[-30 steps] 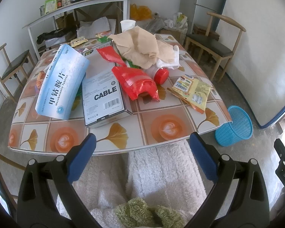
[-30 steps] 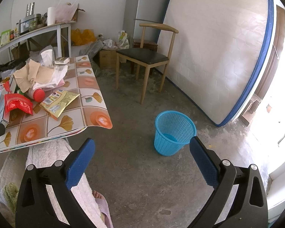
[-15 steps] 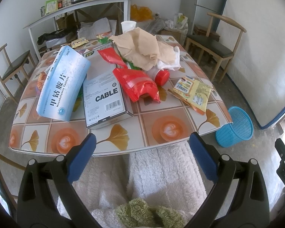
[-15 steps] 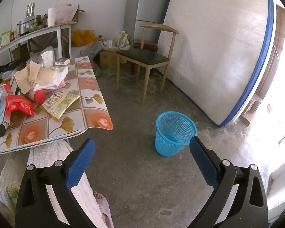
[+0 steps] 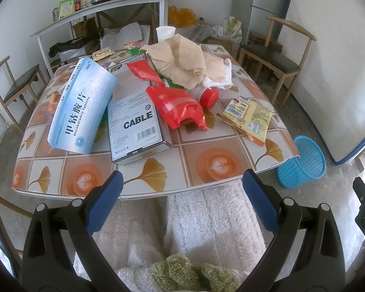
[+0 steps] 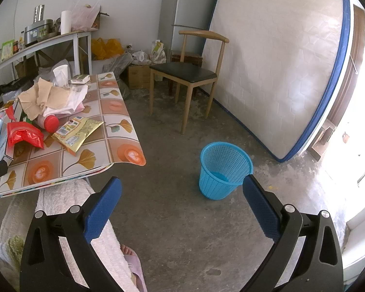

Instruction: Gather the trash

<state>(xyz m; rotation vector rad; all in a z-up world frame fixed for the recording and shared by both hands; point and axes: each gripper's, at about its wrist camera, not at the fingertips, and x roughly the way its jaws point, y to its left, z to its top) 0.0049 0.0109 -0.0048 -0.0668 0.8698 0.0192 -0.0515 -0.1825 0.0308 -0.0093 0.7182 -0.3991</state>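
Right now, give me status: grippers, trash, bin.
Left gripper open, empty, short of the table. Right gripper open, empty, over the floor. Trash on the table untouched. Blue basket on the floor, path clear.

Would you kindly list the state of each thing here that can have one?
Left claw: open, empty.
Right claw: open, empty.
Blue basket: upright on the floor, no trash visible inside.
Red-capped bottle: on its side, capped.
Red wrapper: torn open.
Cable box: lying flat.
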